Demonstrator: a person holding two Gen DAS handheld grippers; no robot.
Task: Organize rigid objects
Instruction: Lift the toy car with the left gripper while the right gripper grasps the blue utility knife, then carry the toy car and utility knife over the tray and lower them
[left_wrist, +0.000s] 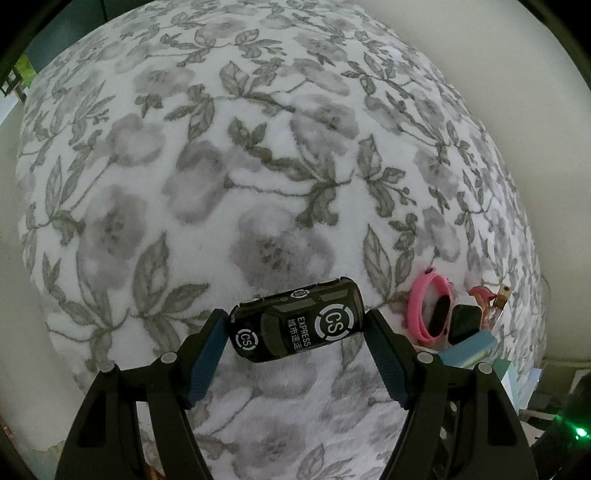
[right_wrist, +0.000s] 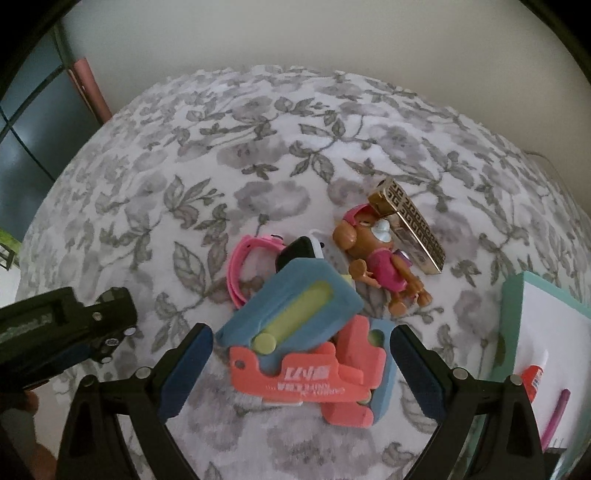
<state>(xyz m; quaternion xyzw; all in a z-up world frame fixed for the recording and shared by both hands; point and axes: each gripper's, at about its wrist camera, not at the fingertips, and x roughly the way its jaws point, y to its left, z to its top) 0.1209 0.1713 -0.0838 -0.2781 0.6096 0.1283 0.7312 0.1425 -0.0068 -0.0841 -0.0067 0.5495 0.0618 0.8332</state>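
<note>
The black toy car (left_wrist: 295, 320) sits crosswise between the fingers of the left gripper (left_wrist: 295, 325), its nose and tail touching or nearly touching the blue pads (left_wrist: 207, 350). The jaws stand only about as wide as the car is long, and the car looks held just above the floral blanket (left_wrist: 258, 166), toward its near edge. I cannot be sure the pads are pressing rather than merely flanking it. That is the first risk. An end-to-end hold on a smooth, rounded shell gives little contact, so the car could pivot or squirt out if the hand tilts or moves fast (it has wheels, so it might roll once down).

The remaining pile lies toward the blanket's right side: a blue foam case (right_wrist: 291, 306) leaning on a coral foam cutter (right_wrist: 306, 373), with a pink watch (right_wrist: 251, 266), a brown monkey figure (right_wrist: 380, 262) and a gold bar-shaped case (right_wrist: 413, 229) behind. The right gripper (right_wrist: 299, 369) is wide open around the foam pieces and holds nothing. Closing here could pinch both stacked pieces at once, or tip the blue one into the watch. A teal tray (right_wrist: 511, 321) sits at the right edge, and a swing toward it could clip its wall.
</note>
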